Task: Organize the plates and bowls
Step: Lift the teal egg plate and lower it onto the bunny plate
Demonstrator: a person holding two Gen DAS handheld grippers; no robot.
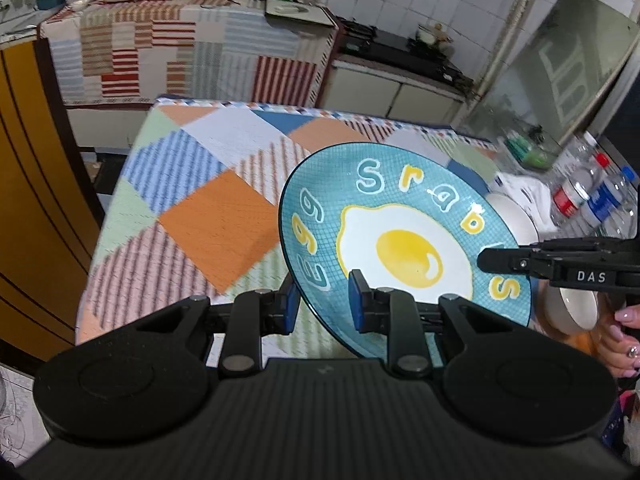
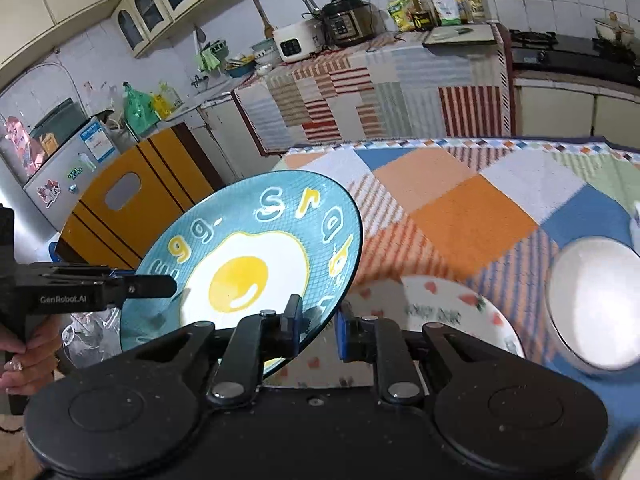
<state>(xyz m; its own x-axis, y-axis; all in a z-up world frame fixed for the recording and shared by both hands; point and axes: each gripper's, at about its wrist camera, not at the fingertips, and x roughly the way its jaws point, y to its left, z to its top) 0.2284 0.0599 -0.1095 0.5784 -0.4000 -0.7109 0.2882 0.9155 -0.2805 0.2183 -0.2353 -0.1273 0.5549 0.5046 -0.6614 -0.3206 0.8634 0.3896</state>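
A blue plate (image 1: pixel 404 240) with a fried-egg picture is held in the air above the table, tilted. My left gripper (image 1: pixel 324 304) is shut on its near left rim. My right gripper (image 2: pixel 318 330) is shut on its right rim; the plate also shows in the right wrist view (image 2: pixel 256 256). The right gripper shows in the left wrist view (image 1: pixel 492 260), reaching in from the right. A white plate with red hearts (image 2: pixel 452 312) lies on the table under the blue plate. A white bowl (image 2: pixel 596 300) stands to its right, and also shows in the left wrist view (image 1: pixel 576 308).
The table has a patchwork cloth (image 1: pixel 216 208). Plastic bottles (image 1: pixel 592 196) and a white cloth stand at its right side. A yellow cabinet (image 1: pixel 36 200) is at the left. A counter with cookers (image 2: pixel 344 28) and a stove (image 2: pixel 576 56) runs along the back wall.
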